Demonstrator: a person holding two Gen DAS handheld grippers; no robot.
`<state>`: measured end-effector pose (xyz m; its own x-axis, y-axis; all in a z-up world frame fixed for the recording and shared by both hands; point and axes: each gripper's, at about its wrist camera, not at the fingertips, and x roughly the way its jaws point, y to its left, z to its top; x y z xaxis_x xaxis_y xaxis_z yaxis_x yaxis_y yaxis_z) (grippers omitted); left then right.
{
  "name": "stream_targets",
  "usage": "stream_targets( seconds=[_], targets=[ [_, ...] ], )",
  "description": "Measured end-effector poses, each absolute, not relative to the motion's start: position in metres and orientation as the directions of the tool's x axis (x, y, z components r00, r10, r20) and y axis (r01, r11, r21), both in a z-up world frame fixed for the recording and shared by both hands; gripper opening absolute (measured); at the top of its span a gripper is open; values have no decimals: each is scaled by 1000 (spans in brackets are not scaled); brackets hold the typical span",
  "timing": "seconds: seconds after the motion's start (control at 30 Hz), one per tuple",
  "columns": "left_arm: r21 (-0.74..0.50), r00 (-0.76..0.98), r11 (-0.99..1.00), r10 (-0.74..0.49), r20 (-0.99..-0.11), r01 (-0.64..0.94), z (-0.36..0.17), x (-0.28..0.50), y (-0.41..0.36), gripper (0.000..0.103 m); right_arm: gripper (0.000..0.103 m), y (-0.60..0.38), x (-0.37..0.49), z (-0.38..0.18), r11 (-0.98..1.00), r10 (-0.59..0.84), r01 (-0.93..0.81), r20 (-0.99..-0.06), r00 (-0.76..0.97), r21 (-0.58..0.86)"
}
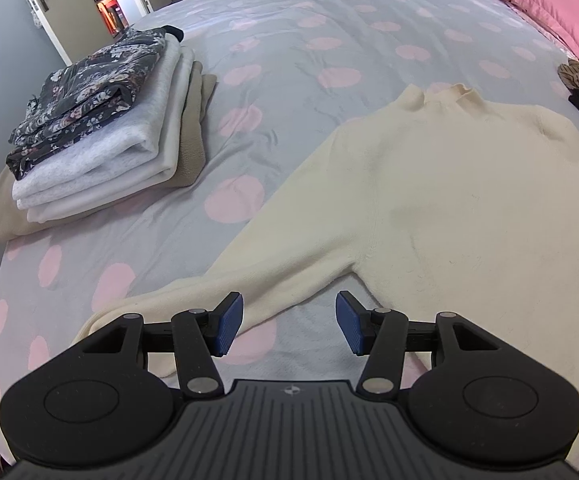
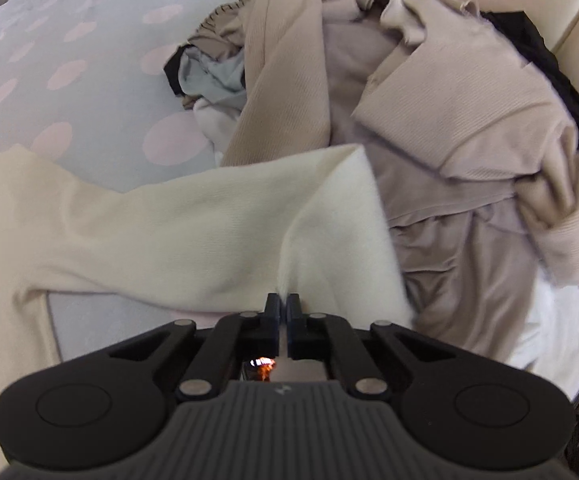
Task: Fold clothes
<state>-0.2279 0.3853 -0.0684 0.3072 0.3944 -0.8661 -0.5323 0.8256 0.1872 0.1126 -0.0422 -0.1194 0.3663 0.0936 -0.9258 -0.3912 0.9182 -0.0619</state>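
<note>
A cream sweater [image 1: 449, 196] lies flat on the bed, collar away from me, its left sleeve stretched toward the near left. My left gripper [image 1: 289, 322] is open and empty, hovering just above that sleeve near the armpit. My right gripper [image 2: 282, 306] is shut on the end of the sweater's right sleeve [image 2: 217, 236], which is lifted and pulled out to the right, partly over a pile of clothes.
A stack of folded clothes [image 1: 101, 128] sits at the far left on the grey bedspread with pink dots [image 1: 289, 60]. A pile of unfolded beige, black and white clothes [image 2: 449, 120] lies at the right. A pink pillow [image 1: 549, 4] is at the back right.
</note>
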Motion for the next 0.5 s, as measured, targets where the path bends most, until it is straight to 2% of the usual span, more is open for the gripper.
stream_targets(
  seconds=[0.17, 0.3, 0.5],
  targets=[
    [198, 299, 832, 393, -870, -518, -72, -226, 381, 50, 3, -70, 116, -68, 903, 76, -416, -909, 409, -111],
    [201, 297, 830, 397, -868, -521, -72, -227, 381, 50, 3, -94, 131, -42, 892, 5, -408, -898, 441, -195],
    [209, 287, 822, 405, -868, -529, -74, -226, 383, 50, 3, -124, 153, -58, 897, -97, -350, -893, 440, -270]
  ],
)
